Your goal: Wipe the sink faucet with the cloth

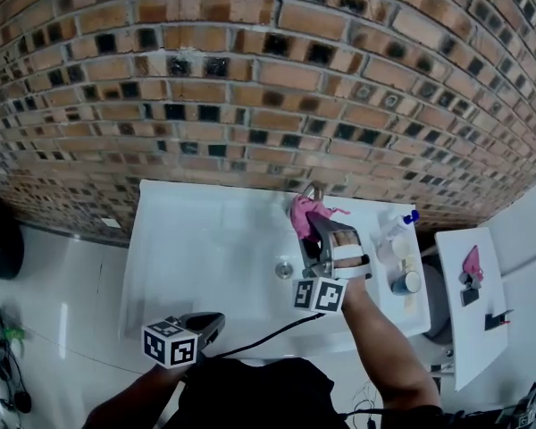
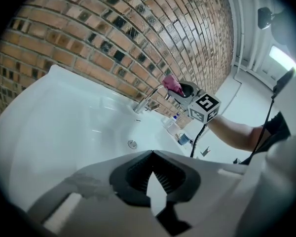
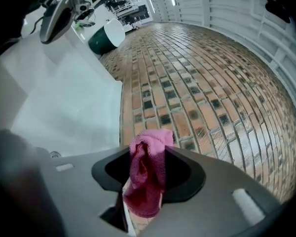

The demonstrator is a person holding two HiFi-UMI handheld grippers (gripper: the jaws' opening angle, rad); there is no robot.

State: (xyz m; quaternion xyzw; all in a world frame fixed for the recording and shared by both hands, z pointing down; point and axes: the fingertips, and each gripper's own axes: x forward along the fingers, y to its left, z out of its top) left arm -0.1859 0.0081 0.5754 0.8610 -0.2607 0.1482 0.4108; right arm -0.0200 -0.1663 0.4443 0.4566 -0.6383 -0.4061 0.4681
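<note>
The cloth [image 3: 147, 177] is sitting pinched between the jaws of the right gripper [image 3: 146, 154], which are clamping tight on it, with pink folds bulging past the tips. It is meeting the faucet [image 2: 149, 98] just ahead of those jaws (actual contact is hard to confirm). The left gripper [image 2: 153, 154] is hanging over the sink [image 1: 196, 239], its jaws closed together on nothing and the faucet well ahead of them.

A bunched pink cloth [image 1: 304, 211], pinched in the right claw [image 3: 144, 174], sits just right of frame centre, pressed against the top of the curved, upright metal faucet [image 1: 316, 189].
</note>
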